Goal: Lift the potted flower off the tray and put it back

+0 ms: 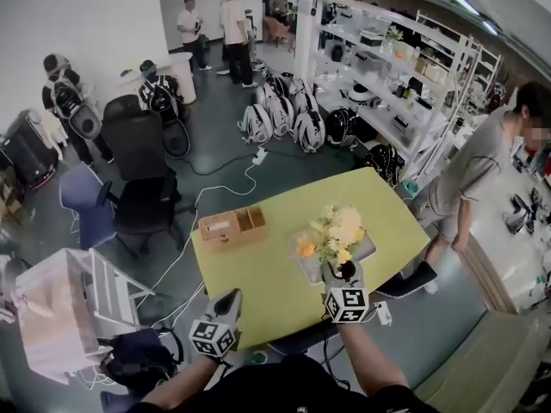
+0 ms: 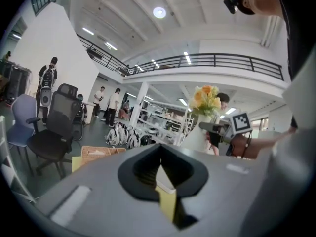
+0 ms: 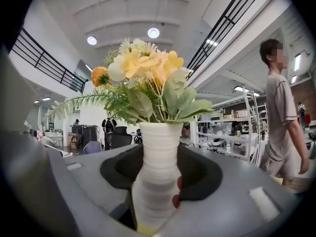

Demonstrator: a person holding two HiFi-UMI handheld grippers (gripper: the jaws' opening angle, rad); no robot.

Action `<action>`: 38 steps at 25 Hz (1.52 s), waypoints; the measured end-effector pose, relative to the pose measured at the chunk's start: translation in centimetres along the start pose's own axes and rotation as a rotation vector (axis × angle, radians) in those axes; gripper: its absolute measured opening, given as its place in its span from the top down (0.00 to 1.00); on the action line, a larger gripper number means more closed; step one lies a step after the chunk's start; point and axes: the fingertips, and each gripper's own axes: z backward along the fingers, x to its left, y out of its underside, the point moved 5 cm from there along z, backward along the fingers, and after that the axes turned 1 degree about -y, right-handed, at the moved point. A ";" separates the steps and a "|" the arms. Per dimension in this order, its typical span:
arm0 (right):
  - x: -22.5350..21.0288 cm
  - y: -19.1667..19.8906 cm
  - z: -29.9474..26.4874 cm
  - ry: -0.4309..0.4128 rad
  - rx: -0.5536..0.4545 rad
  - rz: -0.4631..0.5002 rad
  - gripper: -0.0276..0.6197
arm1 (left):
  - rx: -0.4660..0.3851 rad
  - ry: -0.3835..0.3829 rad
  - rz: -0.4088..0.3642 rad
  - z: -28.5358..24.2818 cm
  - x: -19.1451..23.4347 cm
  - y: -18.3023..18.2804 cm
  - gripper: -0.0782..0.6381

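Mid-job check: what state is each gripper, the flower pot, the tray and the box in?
Right gripper: shut on the white ribbed pot of yellow flowers.
That pot: upright, lifted off the flat grey tray.
Left gripper: shut, nothing between its jaws.
Tray: lying on the yellow-green table.
Wooden compartment box: open-topped, resting on that table.

There is one table (image 1: pixel 258 274), and on it one potted flower (image 1: pixel 340 231), one tray (image 1: pixel 366 249) and, to the left, one wooden box (image 1: pixel 232 226). At its near edge are two grippers, the left gripper (image 1: pixel 225 304) and the right gripper (image 1: pixel 344 274). Two office chairs stand left, one black chair (image 1: pixel 142 188) and one blue chair (image 1: pixel 82 200). One person (image 1: pixel 482 170) stands right, at least five people (image 1: pixel 234 24) are farther off, and the backpacks (image 1: pixel 280 110) are too bunched to count.
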 end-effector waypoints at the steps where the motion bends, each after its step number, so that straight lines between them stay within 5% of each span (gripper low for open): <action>1: 0.8 0.0 0.8 -0.001 0.001 0.001 0.62 | -0.002 0.003 -0.001 0.8 0.0 0.0 0.88; 17: 10.0 0.6 8.0 -0.016 0.003 0.013 0.62 | -0.022 0.020 -0.003 9.2 1.8 0.5 0.88; 24: 10.9 0.2 9.2 -0.012 -0.011 0.019 0.62 | -0.019 0.022 -0.056 10.3 1.6 0.5 0.88; 28: 11.0 -0.1 9.5 -0.009 -0.016 0.025 0.62 | -0.062 0.031 0.035 10.8 1.9 0.3 0.88; 38: 10.1 0.0 10.1 0.009 -0.020 0.027 0.62 | -0.048 0.038 0.048 10.2 1.3 1.0 0.88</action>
